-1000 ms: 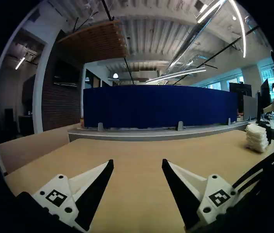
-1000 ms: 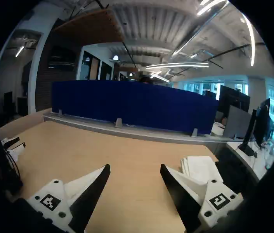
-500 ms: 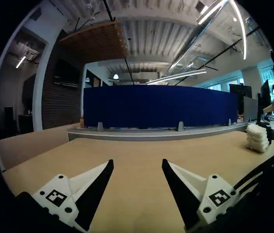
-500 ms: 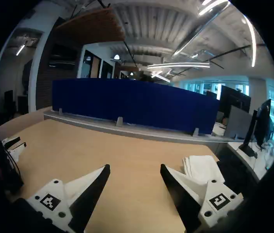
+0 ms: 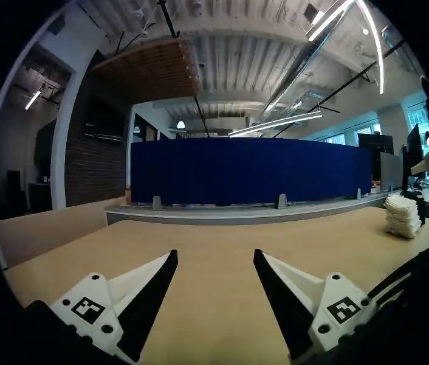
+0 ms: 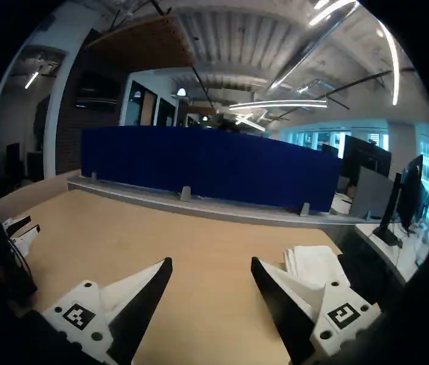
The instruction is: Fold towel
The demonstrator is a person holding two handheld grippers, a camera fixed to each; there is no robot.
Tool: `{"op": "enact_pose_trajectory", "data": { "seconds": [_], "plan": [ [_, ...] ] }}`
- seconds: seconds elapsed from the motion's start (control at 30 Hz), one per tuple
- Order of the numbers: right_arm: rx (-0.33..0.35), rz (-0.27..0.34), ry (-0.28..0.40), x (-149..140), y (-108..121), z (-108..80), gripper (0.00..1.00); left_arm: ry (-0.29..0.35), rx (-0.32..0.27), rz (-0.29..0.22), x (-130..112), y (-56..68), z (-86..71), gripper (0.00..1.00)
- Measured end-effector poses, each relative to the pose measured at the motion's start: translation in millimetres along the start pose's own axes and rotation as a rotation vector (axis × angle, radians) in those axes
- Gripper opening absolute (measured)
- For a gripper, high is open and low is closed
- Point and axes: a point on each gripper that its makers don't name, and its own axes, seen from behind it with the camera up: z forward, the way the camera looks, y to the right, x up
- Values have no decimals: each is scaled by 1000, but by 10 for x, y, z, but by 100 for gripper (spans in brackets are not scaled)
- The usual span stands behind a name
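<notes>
Two hand-held grippers hover low over a pale wooden table (image 5: 214, 234). The left gripper (image 5: 214, 252) has its fingers spread wide and holds nothing, with bare tabletop between and ahead of them. The right gripper (image 6: 211, 260) is also wide open and empty. A stack of folded white towels (image 5: 401, 216) sits well off to the right of the left gripper. It lies just beyond the right gripper's right finger, partly hidden behind it. No towel lies spread out, so folding seems either not begun or between pieces. A towel would first need fetching and laying flat. A blue divider screen (image 6: 202, 164) edges the table ahead of both grippers. Dark monitors (image 6: 406, 194) stand farther right. The path to the stack looks unobstructed.
</notes>
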Motion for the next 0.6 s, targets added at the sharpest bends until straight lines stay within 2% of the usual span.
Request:
{"op": "enact_pose_trajectory", "data": {
  "seconds": [0.1,0.4,0.6],
  "plan": [
    [-7,12,14,36,59,-47,100,0,0,0,6,-1,-2,95],
    [-25,51,92,188,338,-209,100,0,0,0,6,-4,-9,96],
    [-57,95,142,148,596,-231,100,0,0,0,3,0,-9,96]
  ]
}}
